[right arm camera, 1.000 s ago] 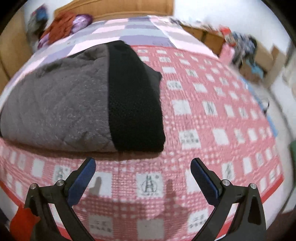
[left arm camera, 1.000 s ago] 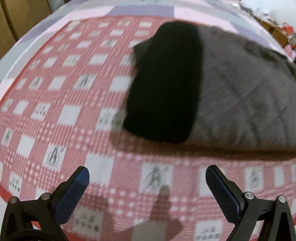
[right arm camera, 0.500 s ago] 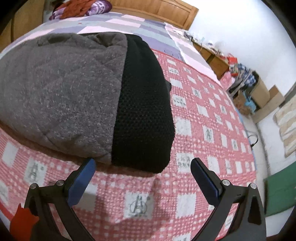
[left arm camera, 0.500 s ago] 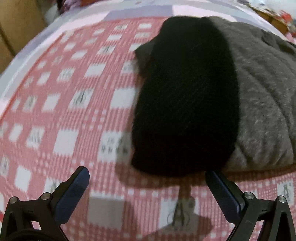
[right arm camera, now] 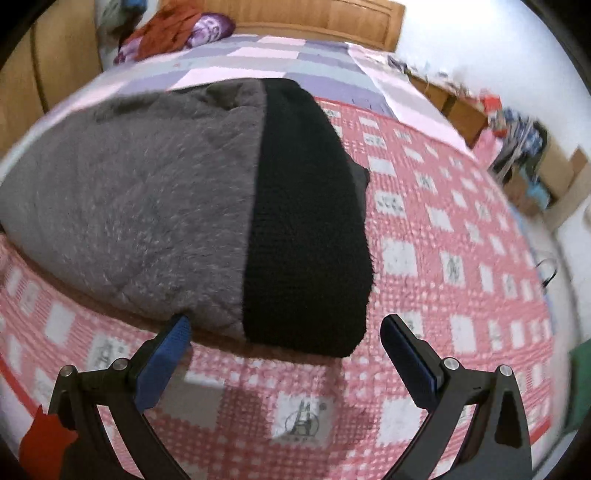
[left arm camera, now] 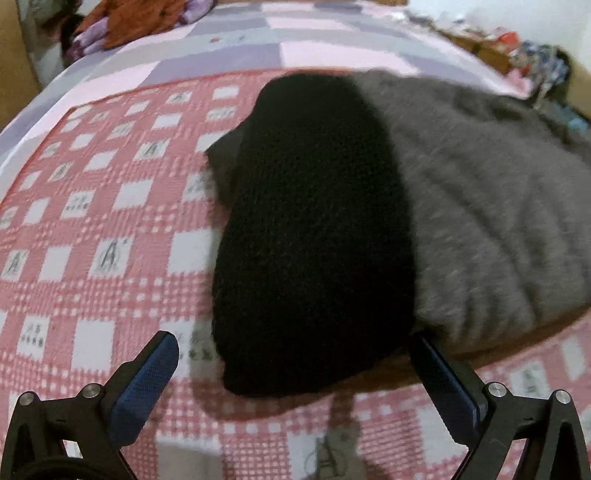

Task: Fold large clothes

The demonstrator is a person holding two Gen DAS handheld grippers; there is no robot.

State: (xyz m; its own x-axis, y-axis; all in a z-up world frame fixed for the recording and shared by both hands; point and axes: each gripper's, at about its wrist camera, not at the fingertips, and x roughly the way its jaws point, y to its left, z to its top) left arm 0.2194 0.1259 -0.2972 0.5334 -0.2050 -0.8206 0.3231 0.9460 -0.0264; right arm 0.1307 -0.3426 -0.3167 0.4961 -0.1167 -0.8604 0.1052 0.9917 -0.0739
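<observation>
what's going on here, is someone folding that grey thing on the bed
A person holds a pair of tongs in each hand over a bed with a pink checked cover. A bulky grey garment with a black knit band lies on it. Both the left tongs and the right tongs are open, right at the garment's near edge, around the black band's end. Nothing is gripped yet.

garment [right arm camera: 140, 206]: grey fuzzy quilted fleece, matt | hem band [right arm camera: 306, 229]: black coarse knit, matt | bedspread [right arm camera: 436, 258]: pink-white woven checked cloth, textured | headboard [right arm camera: 314, 14]: smooth varnished wood | gripper pads [left arm camera: 144, 384]: blue, stippled, rubbery | gripper arms [right arm camera: 476, 402]: matt black plastic, metal rivets
</observation>
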